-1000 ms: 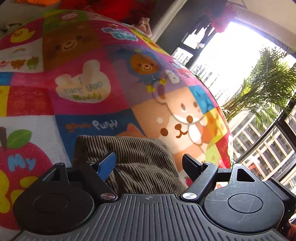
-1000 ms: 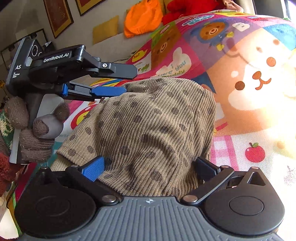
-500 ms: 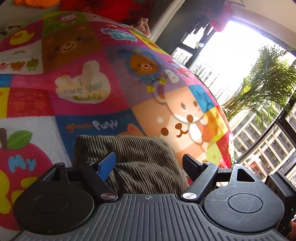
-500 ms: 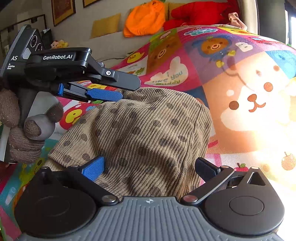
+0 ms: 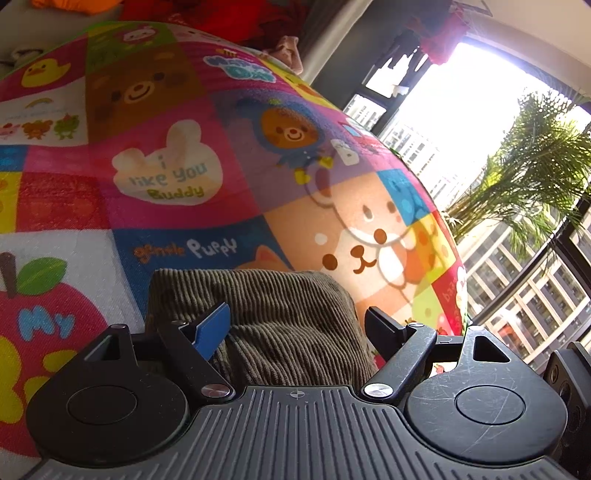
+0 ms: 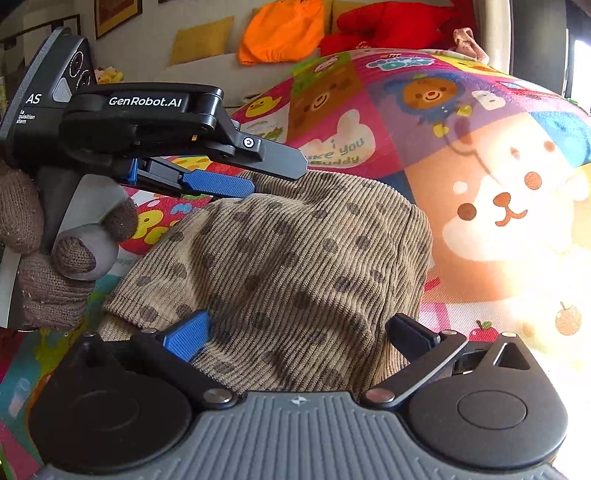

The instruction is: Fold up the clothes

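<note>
Barely anything shifts on the left wrist view across the last second: the brown corduroy garment sits in the lower middle of the frame exactly as it did, while the right wrist view has tipped up a touch, so the orange cushion and red plush at the top of the frame now show more fully. Both claws hold their pose, then, and that reads like a pause over the cloth rather than a pull.

Left gripper spreads wide, blue pad at lower left and black finger at lower right, with the corduroy bulging up between them but not pinched. From the right wrist view the same tool shows in the upper left, side on, in a knitted-gloved hand, hanging just over the far edge of the cloth.

Right gripper is wide too, its fingers straddling the near hump of dotted corduroy at the bottom of the frame.

Garment lies bunched into a compact mound on the cartoon patchwork blanket. Whether this is a finished fold just let go or a bundle about to be gripped, I cannot call from here.
</note>
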`<move>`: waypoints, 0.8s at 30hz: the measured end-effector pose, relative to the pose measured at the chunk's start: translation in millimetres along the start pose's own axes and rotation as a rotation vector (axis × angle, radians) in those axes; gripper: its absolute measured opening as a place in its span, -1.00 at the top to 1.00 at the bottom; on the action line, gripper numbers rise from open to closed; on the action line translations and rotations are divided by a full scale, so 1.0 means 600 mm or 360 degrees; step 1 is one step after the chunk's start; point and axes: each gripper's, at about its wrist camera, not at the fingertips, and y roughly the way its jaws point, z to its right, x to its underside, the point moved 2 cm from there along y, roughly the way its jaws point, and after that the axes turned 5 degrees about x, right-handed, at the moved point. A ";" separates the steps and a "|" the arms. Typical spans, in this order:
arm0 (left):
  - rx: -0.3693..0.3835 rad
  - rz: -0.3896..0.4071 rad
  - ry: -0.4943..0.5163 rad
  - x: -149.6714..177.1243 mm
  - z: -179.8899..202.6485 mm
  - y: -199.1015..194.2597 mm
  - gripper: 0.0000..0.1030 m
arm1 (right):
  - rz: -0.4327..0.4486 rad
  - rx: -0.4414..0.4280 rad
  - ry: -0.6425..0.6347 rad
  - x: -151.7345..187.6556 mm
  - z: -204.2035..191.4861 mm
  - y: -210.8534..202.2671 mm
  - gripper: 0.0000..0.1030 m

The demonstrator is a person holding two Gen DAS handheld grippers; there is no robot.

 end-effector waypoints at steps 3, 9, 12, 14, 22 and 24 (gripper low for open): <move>-0.0007 -0.0003 0.0002 -0.001 0.001 -0.002 -0.65 | 0.0001 0.0005 -0.0021 0.001 -0.003 -0.001 -1.00; -0.0093 0.0041 0.0022 0.008 0.011 -0.052 -0.70 | 0.0011 0.0005 -0.0040 0.003 -0.006 -0.001 -1.00; -0.0151 0.0060 0.0029 0.022 0.014 -0.084 -0.75 | 0.0024 0.0000 -0.0050 0.005 -0.008 0.000 -1.00; -0.0187 0.0053 0.0017 0.040 0.011 -0.104 -0.75 | 0.0035 -0.0003 -0.0054 0.006 -0.009 -0.001 -1.00; -0.0365 -0.0093 0.0053 0.100 0.003 -0.112 -0.41 | 0.0057 -0.0035 -0.0068 0.007 -0.006 -0.007 -1.00; -0.0349 -0.0105 0.0082 0.103 0.009 -0.108 -0.29 | 0.0063 -0.0084 -0.0055 0.004 0.006 -0.015 -1.00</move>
